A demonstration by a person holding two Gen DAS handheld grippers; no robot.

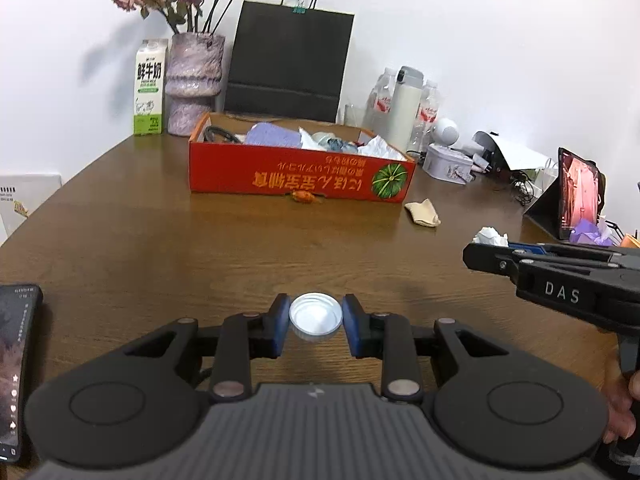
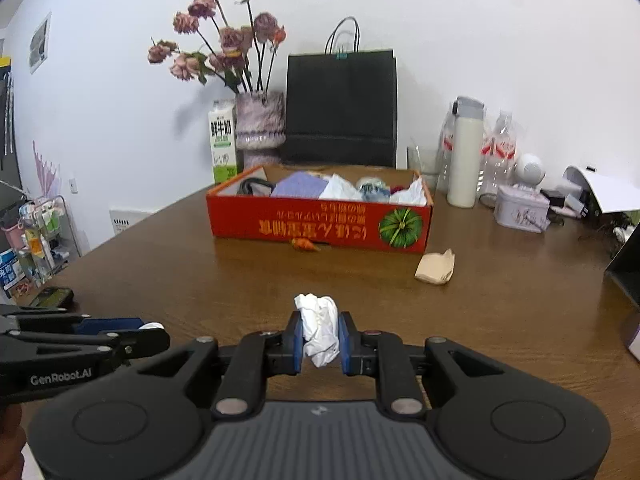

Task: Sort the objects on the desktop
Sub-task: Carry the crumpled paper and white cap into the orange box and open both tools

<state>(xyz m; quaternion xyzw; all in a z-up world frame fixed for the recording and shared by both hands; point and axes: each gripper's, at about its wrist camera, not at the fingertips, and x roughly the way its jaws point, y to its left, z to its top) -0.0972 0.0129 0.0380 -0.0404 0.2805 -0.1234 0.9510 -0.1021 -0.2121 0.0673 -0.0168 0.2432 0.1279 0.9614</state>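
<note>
Left claw clamped on a white bottle cap, right claw clenched on a crumpled tissue, both carried above the desk, short of the red box. Best to carry both over the near wall, stay clear of each other, release only above the contents, keep grips steady meanwhile.

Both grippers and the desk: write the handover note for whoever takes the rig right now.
Left gripper: shut on a white bottle cap, held above the table.
Right gripper: shut on a crumpled white tissue.
Red box at the table's far side already holds paper, cloth and other bits.
Left to do: drop both held items, presumably in the box; then the tan wrapper and the small orange piece in front of the box.
</note>
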